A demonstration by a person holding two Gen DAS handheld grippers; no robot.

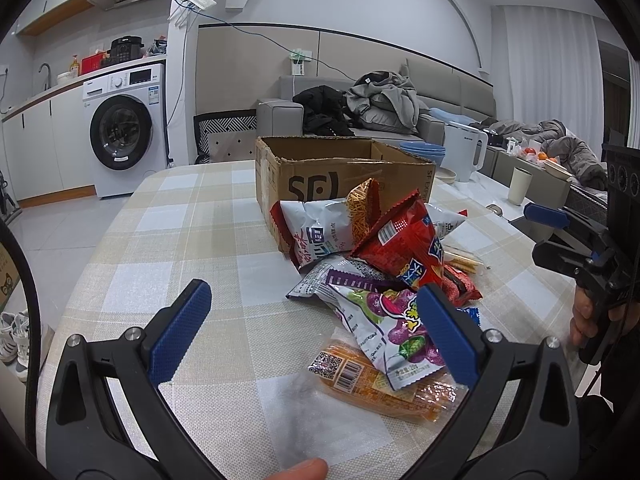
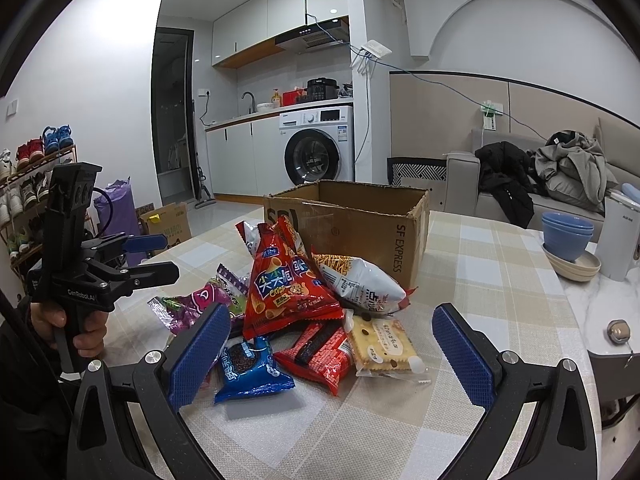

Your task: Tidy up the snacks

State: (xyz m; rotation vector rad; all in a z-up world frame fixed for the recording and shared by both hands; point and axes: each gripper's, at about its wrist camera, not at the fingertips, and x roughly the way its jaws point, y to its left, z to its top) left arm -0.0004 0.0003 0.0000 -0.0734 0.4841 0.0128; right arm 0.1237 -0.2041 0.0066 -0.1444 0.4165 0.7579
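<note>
A pile of snack packets lies on the checked tablecloth in front of an open cardboard box [image 1: 348, 176], which also shows in the right wrist view [image 2: 360, 220]. The pile holds a red crisp bag [image 2: 288, 284], a white bag [image 2: 360, 280], a blue packet [image 2: 248, 368], a red packet [image 2: 320, 354], a cracker packet [image 2: 384, 344], a purple packet [image 1: 392, 320] and an orange packet [image 1: 380, 380]. My left gripper [image 1: 316, 316] is open above the near side of the pile. My right gripper [image 2: 332, 344] is open just above the blue and red packets. Both are empty.
Blue bowls [image 2: 568, 236] on a plate and a white kettle [image 2: 620, 236] stand on the marble table to the right, with a cup [image 1: 520, 186]. A sofa with clothes [image 1: 380, 100] lies behind. A washing machine [image 1: 124, 128] stands at the left.
</note>
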